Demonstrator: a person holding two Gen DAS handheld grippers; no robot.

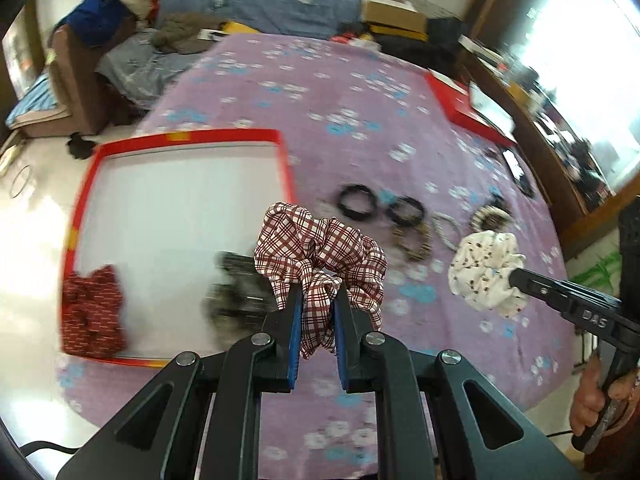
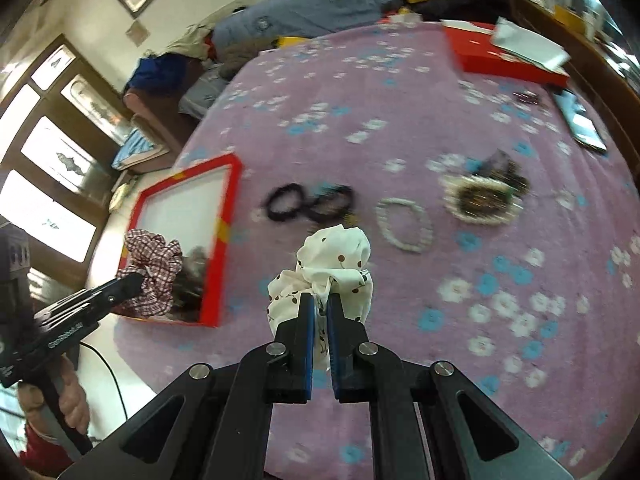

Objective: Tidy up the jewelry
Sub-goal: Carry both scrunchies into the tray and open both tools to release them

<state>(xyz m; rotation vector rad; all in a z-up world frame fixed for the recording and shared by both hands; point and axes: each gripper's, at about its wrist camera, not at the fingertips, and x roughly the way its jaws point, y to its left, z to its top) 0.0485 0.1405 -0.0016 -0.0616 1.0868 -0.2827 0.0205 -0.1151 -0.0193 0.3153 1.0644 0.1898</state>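
My left gripper is shut on a red-and-white plaid scrunchie and holds it above the purple flowered bedspread, just right of the red-rimmed white tray. The tray holds a dark red scrunchie and blurred dark hair ties. My right gripper is shut on a white dotted scrunchie, raised over the bedspread. Black hair ties, a white beaded bracelet and a patterned pile lie on the spread. The left gripper with the plaid scrunchie shows over the tray.
A red box lid with white paper lies at the far right of the bed. A phone lies near the right edge. Folded blue bedding and clothes sit at the head. A wooden frame borders the right.
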